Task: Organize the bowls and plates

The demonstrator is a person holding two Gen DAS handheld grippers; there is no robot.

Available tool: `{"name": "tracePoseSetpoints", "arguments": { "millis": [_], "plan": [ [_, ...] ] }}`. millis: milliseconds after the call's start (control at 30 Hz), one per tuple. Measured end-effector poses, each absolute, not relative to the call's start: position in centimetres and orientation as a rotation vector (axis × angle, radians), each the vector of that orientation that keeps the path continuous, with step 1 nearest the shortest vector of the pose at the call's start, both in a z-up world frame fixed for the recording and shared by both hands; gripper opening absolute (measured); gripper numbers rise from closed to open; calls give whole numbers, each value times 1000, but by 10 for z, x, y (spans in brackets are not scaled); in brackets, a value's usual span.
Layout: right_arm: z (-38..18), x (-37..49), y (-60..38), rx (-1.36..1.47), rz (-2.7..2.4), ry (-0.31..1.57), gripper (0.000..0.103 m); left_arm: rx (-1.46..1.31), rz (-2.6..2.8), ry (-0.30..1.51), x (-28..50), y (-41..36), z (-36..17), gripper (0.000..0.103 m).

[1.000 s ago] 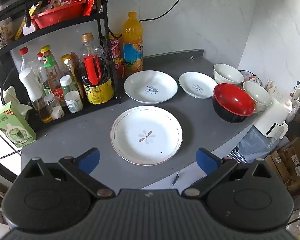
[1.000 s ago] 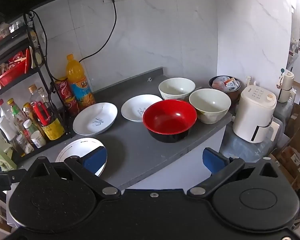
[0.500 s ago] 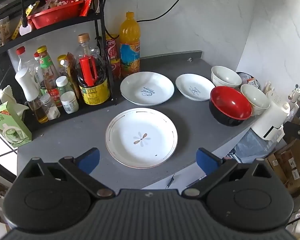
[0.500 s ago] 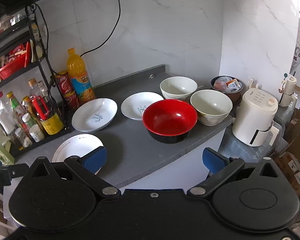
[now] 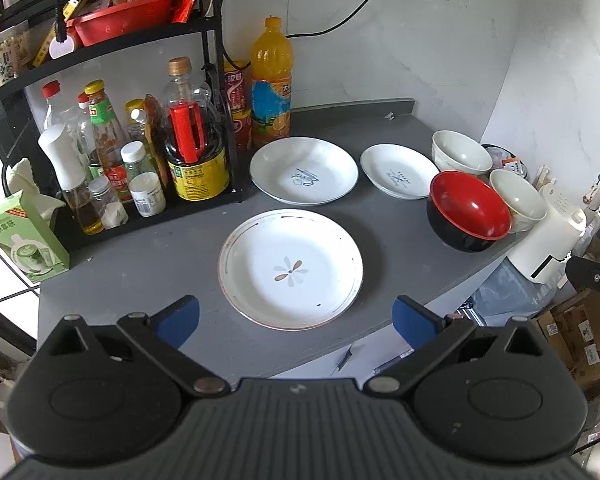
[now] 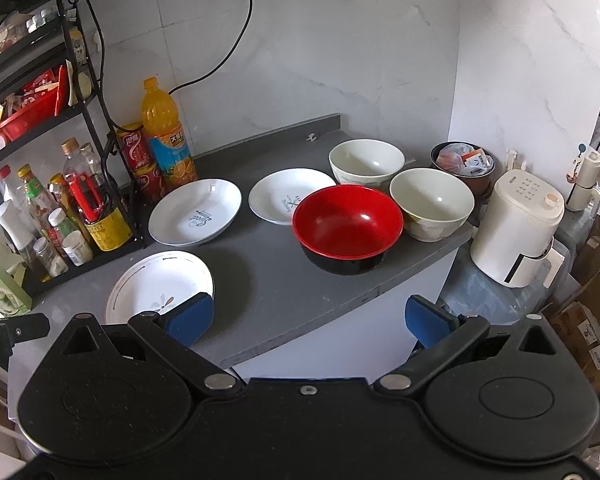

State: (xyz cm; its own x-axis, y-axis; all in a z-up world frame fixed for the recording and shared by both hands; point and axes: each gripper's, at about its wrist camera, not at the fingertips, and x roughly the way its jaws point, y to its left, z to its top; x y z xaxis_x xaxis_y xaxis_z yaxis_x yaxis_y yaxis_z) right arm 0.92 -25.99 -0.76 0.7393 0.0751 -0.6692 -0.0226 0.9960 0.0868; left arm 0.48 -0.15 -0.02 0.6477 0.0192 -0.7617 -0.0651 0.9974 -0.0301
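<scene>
On the grey counter (image 5: 148,264) lie three white plates: a flower-patterned plate (image 5: 291,269) nearest me, a larger plate with blue writing (image 5: 304,170) behind it, and a small plate (image 5: 399,176) to the right. A red-and-black bowl (image 5: 469,216) and two cream bowls (image 5: 461,155) (image 5: 518,200) sit at the right end. My left gripper (image 5: 296,318) is open and empty, held above the counter's front edge before the flower plate. My right gripper (image 6: 309,318) is open and empty, in front of the red bowl (image 6: 347,227); the flower plate (image 6: 160,286) shows at its left.
A black rack (image 5: 112,52) with sauce bottles and a red basket stands at the left. An orange drink bottle (image 5: 271,84) and red cans stand behind the plates. A white appliance (image 6: 516,228) and cardboard boxes (image 6: 592,320) sit beyond the counter's right end. A green carton (image 5: 24,236) stands far left.
Both grippers have drawn back and risen a little, so the counter looks slightly farther and lower in view. The dishes have not moved. Both stay open.
</scene>
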Motion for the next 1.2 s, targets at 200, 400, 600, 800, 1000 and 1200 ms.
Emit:
{"name": "tracePoseSetpoints", "arguments": {
  "millis": [200,400,600,800,1000,1200],
  "plan": [
    [-7,9,-262,77,57,744,103,-58,56,863,5,1,3,102],
    [-7,9,-262,79,48,747,103,-35,49,851,3,-5,6,102],
    [-6,7,-262,73,57,747,103,-57,48,858,3,-6,6,102],
    [-7,6,-262,73,59,748,103,-58,55,861,2,-5,5,102],
    [-7,2,-263,66,61,737,103,-60,61,858,1,-6,6,102],
    [-8,0,-267,62,73,730,103,-65,74,857,-2,-9,8,102]
  ]
}}
